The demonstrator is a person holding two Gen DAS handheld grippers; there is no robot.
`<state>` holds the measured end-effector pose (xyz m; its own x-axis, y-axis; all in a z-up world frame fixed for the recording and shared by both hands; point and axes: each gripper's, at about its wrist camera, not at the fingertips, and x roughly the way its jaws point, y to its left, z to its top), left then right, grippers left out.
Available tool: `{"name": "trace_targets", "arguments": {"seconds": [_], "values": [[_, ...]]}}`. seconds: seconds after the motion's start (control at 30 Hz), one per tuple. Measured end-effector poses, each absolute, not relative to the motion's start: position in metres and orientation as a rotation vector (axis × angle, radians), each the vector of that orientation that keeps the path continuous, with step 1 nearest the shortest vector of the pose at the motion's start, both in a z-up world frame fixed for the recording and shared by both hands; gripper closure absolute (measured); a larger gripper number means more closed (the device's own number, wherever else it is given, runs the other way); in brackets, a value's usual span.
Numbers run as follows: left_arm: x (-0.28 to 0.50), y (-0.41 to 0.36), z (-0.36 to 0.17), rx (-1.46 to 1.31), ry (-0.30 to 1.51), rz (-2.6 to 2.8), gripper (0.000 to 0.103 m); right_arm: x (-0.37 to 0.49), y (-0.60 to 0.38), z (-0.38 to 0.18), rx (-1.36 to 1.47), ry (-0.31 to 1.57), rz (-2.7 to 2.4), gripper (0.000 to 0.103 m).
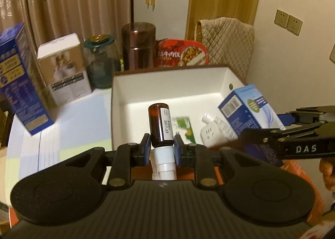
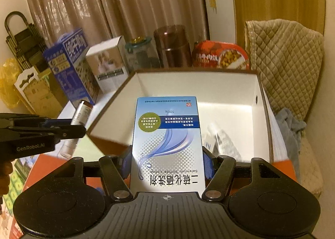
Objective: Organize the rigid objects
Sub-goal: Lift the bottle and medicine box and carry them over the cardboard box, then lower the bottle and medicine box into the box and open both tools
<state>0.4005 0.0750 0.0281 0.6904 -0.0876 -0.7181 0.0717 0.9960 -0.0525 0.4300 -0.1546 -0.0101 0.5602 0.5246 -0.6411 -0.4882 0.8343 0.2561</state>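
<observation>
My left gripper (image 1: pixel 162 147) is shut on a brown glass bottle (image 1: pixel 159 121), its blue pads pressing just above the white cap. The bottle hangs over the near edge of an open white storage box (image 1: pixel 117 92). My right gripper (image 2: pixel 167 163) is shut on a blue-and-white lotion carton (image 2: pixel 167 134), held above the same storage box (image 2: pixel 209 84). In the left wrist view the carton (image 1: pixel 249 109) and the right gripper (image 1: pixel 272 126) come in from the right. In the right wrist view the left gripper (image 2: pixel 69 123) and the bottle (image 2: pixel 80 113) show at the left.
In the storage box lie a white plug adapter (image 1: pixel 209 132) and a green packet (image 1: pixel 186 128). Behind it stand a blue carton (image 1: pixel 18 84), a white carton (image 1: pixel 65 67), a glass jar (image 1: pixel 100 61), a brown canister (image 1: pixel 138 44) and a red food pack (image 1: pixel 182 52). A quilted cushion (image 1: pixel 226 40) sits at right.
</observation>
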Motion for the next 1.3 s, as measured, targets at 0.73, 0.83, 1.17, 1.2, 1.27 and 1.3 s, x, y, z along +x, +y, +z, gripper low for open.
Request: {"name": "trace_targets", "arguments": {"seconds": [0.73,0.83,1.17,1.2,1.27,1.3], "values": [[0.542,0.070,-0.018,0.007,0.919,-0.088,0.084,0.563,-0.130,-0.036,0.085,0.837,0.503,0.042],[0.557,0.069,-0.030,0.008,0.950,-0.088,0.084,0.576,-0.125,-0.048,0.079,0.861,0.488,0.042],[0.585,0.066,-0.063,0.023,1.020,-0.082,0.084,0.606,-0.120,-0.077,0.077,0.927,0.446,0.042],[0.588,0.067,-0.065,0.022,1.025,-0.080,0.084,0.608,-0.119,-0.079,0.077,0.931,0.444,0.042],[0.593,0.067,-0.069,0.021,1.032,-0.075,0.084,0.612,-0.118,-0.082,0.078,0.938,0.441,0.042],[0.595,0.068,-0.070,0.021,1.034,-0.074,0.084,0.614,-0.117,-0.083,0.080,0.941,0.440,0.042]]}}
